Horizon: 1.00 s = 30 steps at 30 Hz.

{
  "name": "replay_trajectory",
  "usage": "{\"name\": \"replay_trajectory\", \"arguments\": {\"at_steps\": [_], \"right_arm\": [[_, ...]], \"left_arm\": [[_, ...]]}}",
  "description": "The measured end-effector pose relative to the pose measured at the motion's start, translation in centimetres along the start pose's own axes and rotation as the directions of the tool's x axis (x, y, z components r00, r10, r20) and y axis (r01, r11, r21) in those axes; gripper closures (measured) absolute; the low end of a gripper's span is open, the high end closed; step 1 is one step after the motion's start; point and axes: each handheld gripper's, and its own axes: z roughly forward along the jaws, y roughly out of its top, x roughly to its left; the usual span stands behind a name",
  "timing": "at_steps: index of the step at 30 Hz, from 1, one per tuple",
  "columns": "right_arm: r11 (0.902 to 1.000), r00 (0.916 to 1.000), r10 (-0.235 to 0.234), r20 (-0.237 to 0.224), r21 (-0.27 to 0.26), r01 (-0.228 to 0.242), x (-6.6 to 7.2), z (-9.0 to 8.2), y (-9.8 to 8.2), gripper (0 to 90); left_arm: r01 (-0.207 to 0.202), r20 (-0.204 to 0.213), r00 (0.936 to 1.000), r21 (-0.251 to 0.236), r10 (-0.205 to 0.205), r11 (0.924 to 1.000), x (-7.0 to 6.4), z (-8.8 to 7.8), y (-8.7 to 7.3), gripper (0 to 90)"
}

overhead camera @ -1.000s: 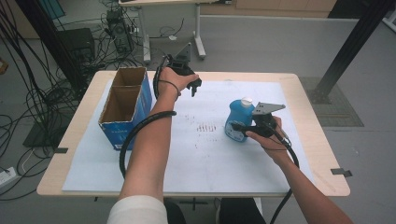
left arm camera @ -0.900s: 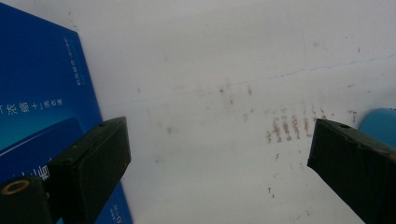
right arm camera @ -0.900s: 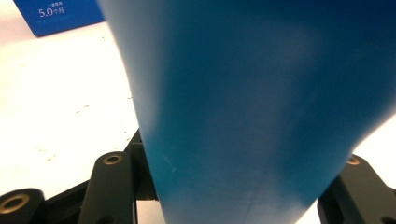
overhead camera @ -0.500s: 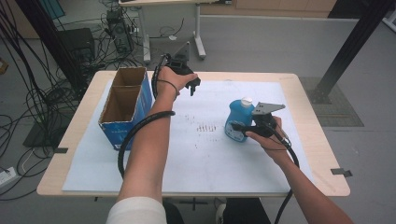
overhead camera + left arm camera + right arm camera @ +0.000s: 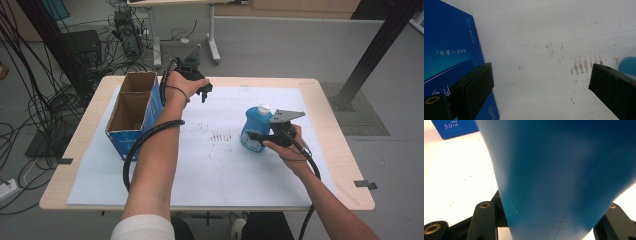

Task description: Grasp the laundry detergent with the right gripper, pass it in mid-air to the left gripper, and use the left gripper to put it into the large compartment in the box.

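White mat (image 5: 200, 165): R claw (image 5: 255, 136) pinching blue bottle (image 5: 254, 131) upright; L claw (image 5: 204, 93) spread, empty, near box (image 5: 131, 116).

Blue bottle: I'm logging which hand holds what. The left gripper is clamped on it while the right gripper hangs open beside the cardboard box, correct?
Sides swapped. The high view shows the right gripper clamped on the blue bottle, and the left gripper open beside the cardboard box.
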Motion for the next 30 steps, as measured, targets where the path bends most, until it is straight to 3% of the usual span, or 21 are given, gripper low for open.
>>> {"name": "replay_trajectory", "arguments": {"at_steps": [30], "right_arm": [[0.9999,1.0,0.004,0.001,0.012,-0.004,0.0,0.0,0.2,43.7]], "left_arm": [[-0.019,-0.008,0.9998,-0.014,0.019,0.9997,-0.1,-1.4,-0.3,6.0]]}}
